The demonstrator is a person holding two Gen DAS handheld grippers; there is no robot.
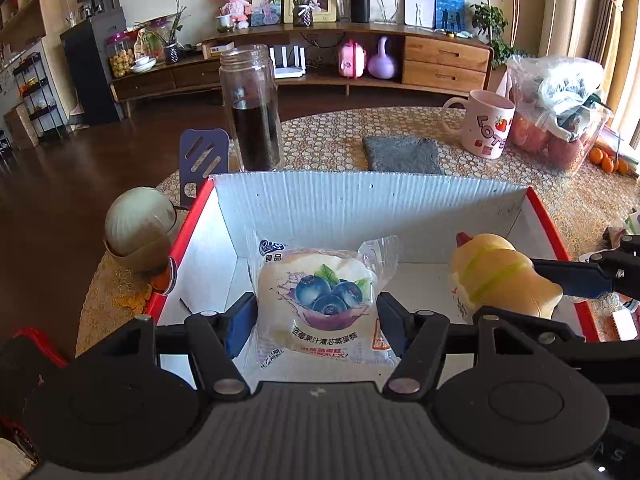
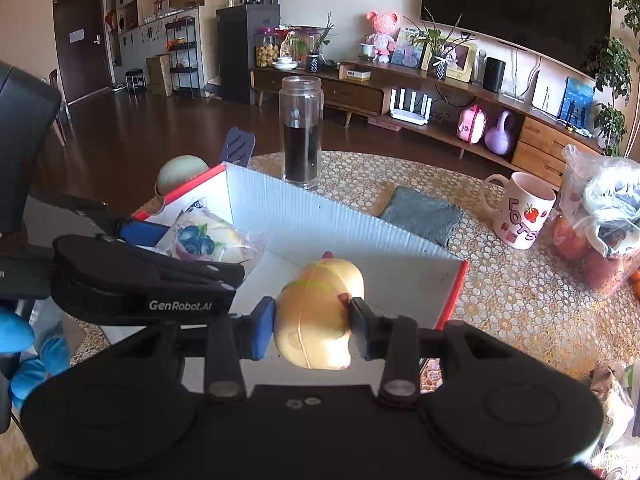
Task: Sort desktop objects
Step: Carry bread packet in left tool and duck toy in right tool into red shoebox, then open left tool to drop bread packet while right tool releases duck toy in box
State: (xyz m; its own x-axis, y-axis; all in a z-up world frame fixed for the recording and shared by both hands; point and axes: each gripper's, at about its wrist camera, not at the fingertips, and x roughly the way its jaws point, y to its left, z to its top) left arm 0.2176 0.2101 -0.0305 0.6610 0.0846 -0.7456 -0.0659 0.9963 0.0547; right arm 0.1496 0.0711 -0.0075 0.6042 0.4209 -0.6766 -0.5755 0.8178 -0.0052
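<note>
Blueberry cake packet [image 1: 318,304] sits between the pads of the left gripper [image 1: 316,320], which is closed on its two sides at a moderate width. The packet is clear plastic with a printed cluster of blueberries over a pale round cake, and it hangs above the floor of the box [image 1: 360,200]. Beside it, the right gripper [image 2: 312,326] is clamped at a narrower width on a hot dog toy [image 2: 318,312], a tan bun shape with thin yellow-green stripes and a red sausage tip at its far end. This toy is also held over the box interior, toward the box's right side.

The box is an open cardboard carton with white corrugated inner walls and red outer edges; nothing can be seen lying on the visible part of its floor. It rests on the surface [image 1: 500,184], which carries a patterned cover.

Just left of the box stands a small cup holding a white onion [image 1: 140,222], with a purple slotted spatula [image 1: 204,156] behind it. Beyond the far wall stand a glass jar [image 1: 250,108], partly filled with dark contents, a grey cloth [image 1: 404,154], a pink mug [image 1: 484,124] and a plastic bag of fruit [image 1: 560,116]. A blue-gloved hand [image 2: 24,344] shows at the lower left of the right wrist view.
</note>
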